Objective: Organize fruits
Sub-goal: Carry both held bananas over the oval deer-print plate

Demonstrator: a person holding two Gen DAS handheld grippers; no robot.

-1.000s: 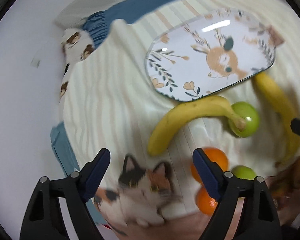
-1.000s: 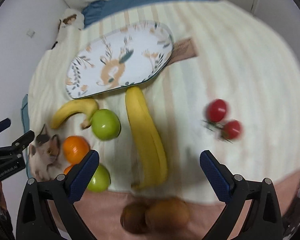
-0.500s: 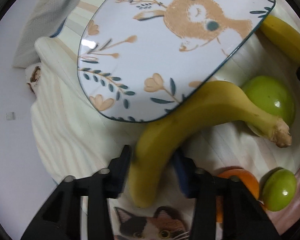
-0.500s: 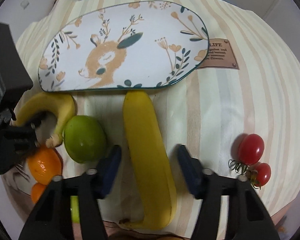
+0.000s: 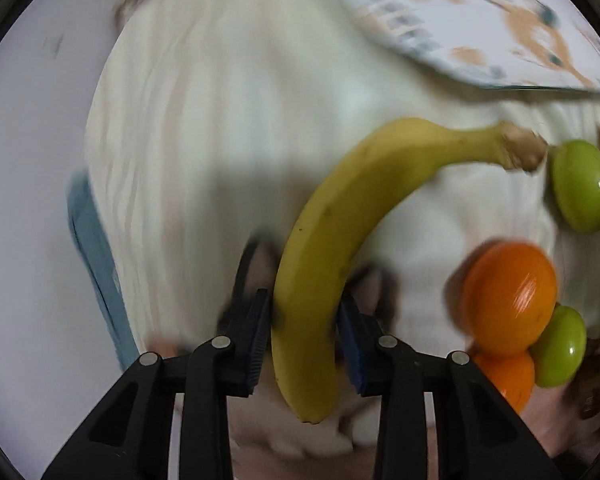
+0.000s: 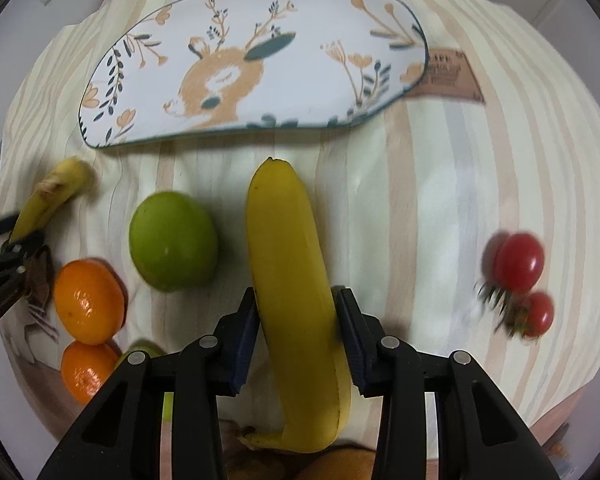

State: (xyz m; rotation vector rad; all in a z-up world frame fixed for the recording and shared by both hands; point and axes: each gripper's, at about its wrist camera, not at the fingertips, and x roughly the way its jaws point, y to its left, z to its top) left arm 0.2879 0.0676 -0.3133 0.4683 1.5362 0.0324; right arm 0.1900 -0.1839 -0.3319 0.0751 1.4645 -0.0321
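Observation:
My left gripper (image 5: 304,320) is shut on a curved banana (image 5: 340,216) near its blunt end; its stem points right toward a green fruit (image 5: 582,186). My right gripper (image 6: 296,320) is shut on a second, straighter banana (image 6: 288,248), whose tip points at the deer-patterned oval plate (image 6: 260,60). The plate also shows blurred at the top right of the left wrist view (image 5: 480,20). The left gripper's banana shows at the left edge of the right wrist view (image 6: 52,196).
On the striped cloth (image 6: 480,200) lie a green fruit (image 6: 172,246), two oranges (image 6: 88,306), and two red tomatoes (image 6: 520,264). A brown label (image 6: 452,76) sits right of the plate. Brown kiwis (image 6: 340,464) lie at the near edge.
Both grippers have closed on their bananas. The left gripper's view has pulled back and swung, and its banana has shifted away from the plate edge. The right gripper moved forward over its banana.

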